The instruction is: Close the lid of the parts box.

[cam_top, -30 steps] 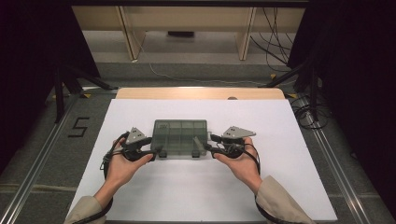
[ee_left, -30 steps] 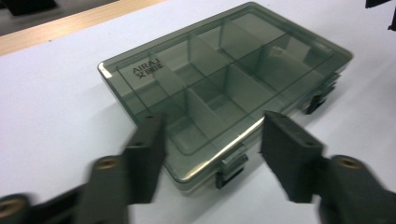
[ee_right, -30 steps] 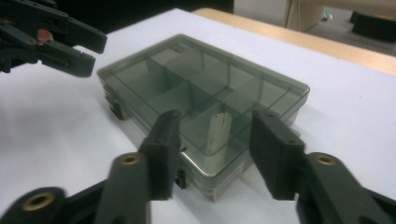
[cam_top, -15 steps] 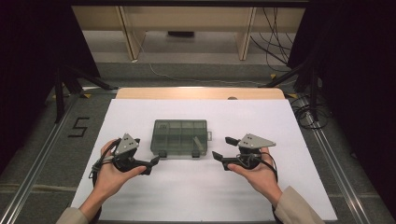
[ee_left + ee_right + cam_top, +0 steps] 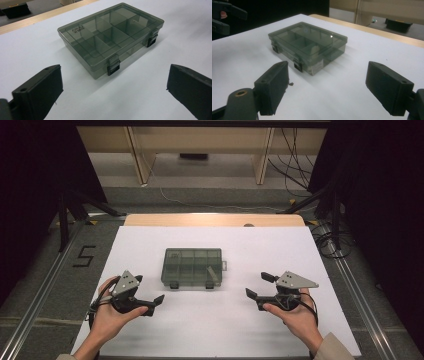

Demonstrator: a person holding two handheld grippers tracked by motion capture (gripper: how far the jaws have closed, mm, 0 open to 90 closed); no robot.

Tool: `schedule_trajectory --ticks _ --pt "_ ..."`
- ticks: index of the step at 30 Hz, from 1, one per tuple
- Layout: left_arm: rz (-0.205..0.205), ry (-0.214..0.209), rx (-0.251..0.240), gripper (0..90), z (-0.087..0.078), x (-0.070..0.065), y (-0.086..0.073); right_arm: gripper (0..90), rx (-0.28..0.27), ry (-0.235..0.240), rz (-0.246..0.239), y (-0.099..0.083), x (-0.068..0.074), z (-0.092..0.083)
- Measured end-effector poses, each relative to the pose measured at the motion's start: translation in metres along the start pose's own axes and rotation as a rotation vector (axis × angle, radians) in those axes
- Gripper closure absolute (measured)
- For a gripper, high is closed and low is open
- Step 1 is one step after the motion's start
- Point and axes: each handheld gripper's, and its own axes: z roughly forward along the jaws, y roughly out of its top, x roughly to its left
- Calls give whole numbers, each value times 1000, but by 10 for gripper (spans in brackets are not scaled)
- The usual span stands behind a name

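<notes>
A smoky transparent compartment box lies lid-closed on the white table top, its two black latches facing me. My left gripper hovers to the box's front left, jaws wide apart and empty. My right gripper sits front right of the box, also open with nothing between its jaws. Both pairs of jaws have just been opening. The left gripper view has the box ahead of the left gripper, clear of both jaws. In the right gripper view the box lies beyond the right gripper.
A wooden strip borders the table's far edge. A black "5" is marked on the floor at left. Cables coil by the table's right far corner. Dark stands flank both sides.
Both hands have drawn back from the box's front corners, outward and toward me. Their jaws have spread wide. The box has stayed in place.
</notes>
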Motion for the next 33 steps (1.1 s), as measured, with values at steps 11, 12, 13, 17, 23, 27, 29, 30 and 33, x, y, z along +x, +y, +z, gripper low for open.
schedule_trajectory --ticks 11,12,13,17,23,27,29,30,33 --pt "7 8 -2 3 -9 0 -6 189 -12 -1 7 -8 1 -12" --pt "8 0 -6 3 -9 1 -7 189 -21 -8 0 -9 1 -13" --pt "-4 13 -2 3 -10 0 -8 189 -18 -2 6 -9 1 -13" --pt "-3 13 -8 3 -12 0 -9 189 -2 -15 0 -10 2 -18" --pt "9 8 -10 6 -14 0 -11 187 -23 -2 8 -13 3 -21" --pt "9 10 -10 8 -13 0 -12 187 -10 -2 15 -15 2 -22" --pt "4 2 -14 8 -12 -1 -12 187 2 -15 0 -14 2 -23" --pt "0 2 -15 8 -12 -2 -12 187 19 -16 1 -14 2 -23" --pt "-7 4 -20 8 -12 -2 -12 187 -18 0 8 -16 3 -19"
